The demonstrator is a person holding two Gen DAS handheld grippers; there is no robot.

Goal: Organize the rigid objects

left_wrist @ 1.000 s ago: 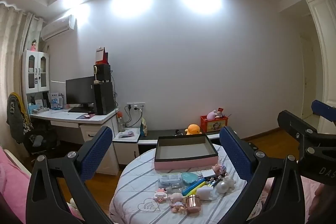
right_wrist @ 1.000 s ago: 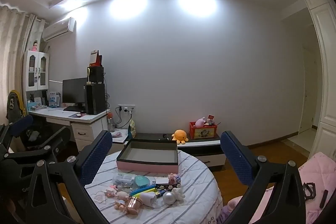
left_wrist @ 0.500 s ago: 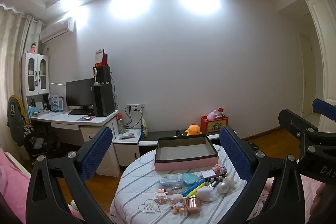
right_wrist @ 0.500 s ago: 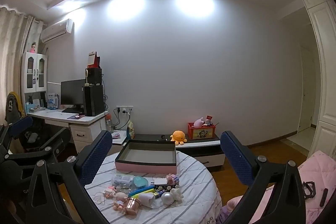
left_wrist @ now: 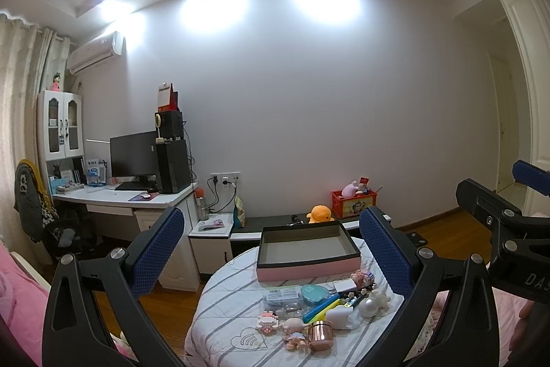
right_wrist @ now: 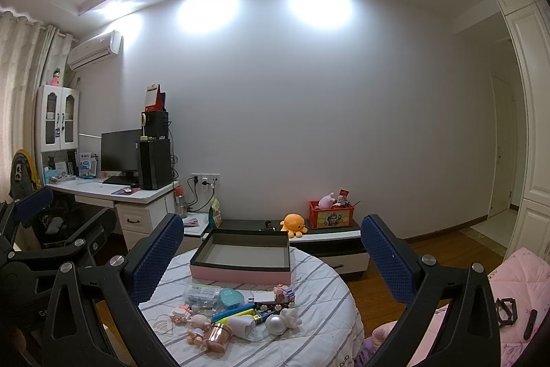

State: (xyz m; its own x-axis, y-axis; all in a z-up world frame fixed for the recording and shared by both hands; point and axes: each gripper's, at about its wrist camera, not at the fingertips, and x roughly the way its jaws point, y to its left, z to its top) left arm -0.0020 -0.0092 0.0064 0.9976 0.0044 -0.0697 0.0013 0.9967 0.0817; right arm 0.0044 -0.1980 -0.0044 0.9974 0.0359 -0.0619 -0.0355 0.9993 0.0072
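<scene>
Left wrist view: left gripper (left_wrist: 271,250) spread wide, empty, held well above round table (left_wrist: 220,308) with striped cloth. Small objects (left_wrist: 309,308) clustered at 6 o'clock from the jaw gap, low between the pads; pink-sided box (left_wrist: 306,250) open and empty just beyond at 12 o'clock of the clutter, long axis running 9 to 3. Right gripper (left_wrist: 515,229) visible at 3 o'clock.

Right wrist view: right gripper (right_wrist: 271,250) likewise wide, nothing held. Same clutter (right_wrist: 237,315) at 7 o'clock, box (right_wrist: 240,257) at 11 o'clock. Neither gripper clearly nearer. Bedroom setting: desk (right_wrist: 113,191) at 9 o'clock, wood floor (right_wrist: 429,250), plain wall behind
</scene>
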